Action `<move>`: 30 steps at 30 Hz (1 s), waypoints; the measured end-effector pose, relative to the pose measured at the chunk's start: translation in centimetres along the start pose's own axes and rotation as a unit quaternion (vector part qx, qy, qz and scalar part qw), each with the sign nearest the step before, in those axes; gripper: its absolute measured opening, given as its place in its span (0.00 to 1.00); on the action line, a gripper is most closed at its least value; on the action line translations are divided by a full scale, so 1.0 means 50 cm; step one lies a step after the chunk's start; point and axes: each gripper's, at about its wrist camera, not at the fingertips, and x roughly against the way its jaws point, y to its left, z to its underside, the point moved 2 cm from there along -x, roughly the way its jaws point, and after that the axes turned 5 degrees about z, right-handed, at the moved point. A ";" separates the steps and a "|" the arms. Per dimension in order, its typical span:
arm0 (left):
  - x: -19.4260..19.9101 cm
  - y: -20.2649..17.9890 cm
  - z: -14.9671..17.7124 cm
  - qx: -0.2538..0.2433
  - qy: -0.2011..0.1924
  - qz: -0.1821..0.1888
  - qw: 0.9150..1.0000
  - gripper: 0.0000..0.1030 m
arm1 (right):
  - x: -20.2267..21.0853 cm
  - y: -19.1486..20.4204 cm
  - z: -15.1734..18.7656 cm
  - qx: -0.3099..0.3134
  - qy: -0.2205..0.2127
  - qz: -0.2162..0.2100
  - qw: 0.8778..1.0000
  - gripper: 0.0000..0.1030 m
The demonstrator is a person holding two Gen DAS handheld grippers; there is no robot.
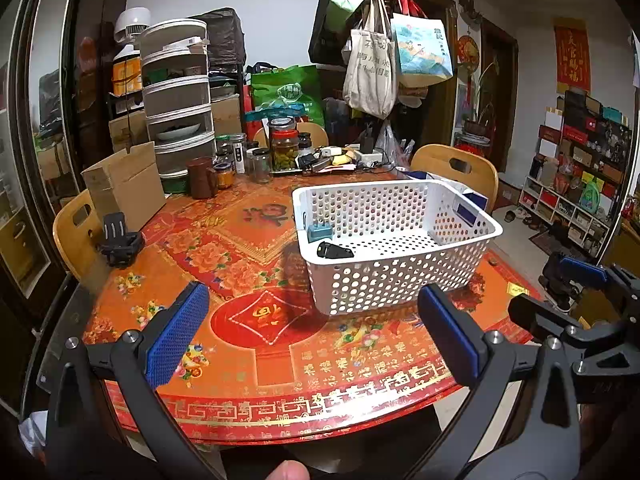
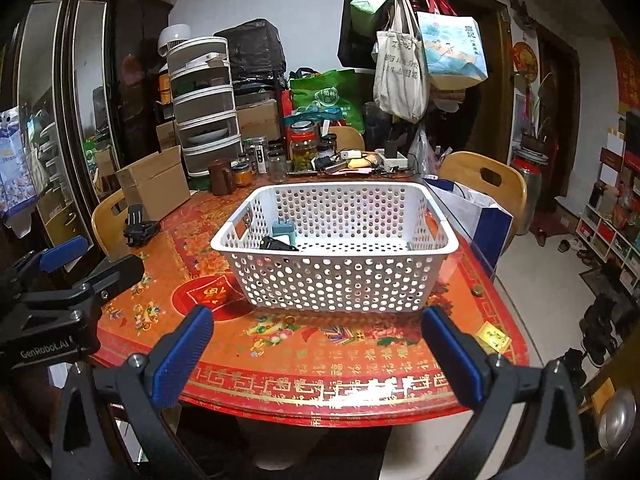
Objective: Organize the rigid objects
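Here, the left gripper [image 1: 314, 334] was held with its blue-padded fingers [image 1: 178, 334] spread wide and nothing between them, above the near edge of the counter [image 1: 248, 248]. The right gripper [image 2: 318, 354] was likewise held wide apart and empty, over the same edge. Beyond both, a white perforated basket [image 2: 336, 280] was seen resting on the counter. A teal plug adapter [image 1: 319, 232] and a black object [image 1: 334, 251] were lying inside it at its left end; the black object was partly hidden by the basket wall and could not be identified. A black holder [image 1: 120, 244] stood well apart to the left.
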 end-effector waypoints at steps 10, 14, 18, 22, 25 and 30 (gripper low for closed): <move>-0.014 -0.004 -0.015 0.003 -0.001 0.001 1.000 1.00 | 0.001 0.003 -0.016 -0.003 -0.016 -0.005 1.000 1.00; -0.013 -0.008 -0.011 -0.001 -0.004 -0.003 1.000 1.00 | -0.001 0.006 -0.014 0.001 -0.014 -0.004 1.000 1.00; -0.010 -0.007 -0.009 -0.002 -0.006 -0.006 1.000 1.00 | 0.002 0.006 -0.012 -0.001 -0.016 -0.007 1.000 1.00; -0.009 -0.008 -0.010 -0.002 -0.006 -0.006 1.000 1.00 | 0.001 0.009 -0.011 0.003 -0.016 -0.006 1.000 1.00; -0.009 -0.007 -0.009 -0.002 -0.004 -0.005 1.000 1.00 | -0.002 0.009 -0.010 0.003 -0.013 -0.005 1.000 1.00; -0.009 -0.003 -0.005 0.000 0.000 -0.005 1.000 1.00 | -0.003 0.006 -0.008 0.001 -0.014 -0.004 1.000 1.00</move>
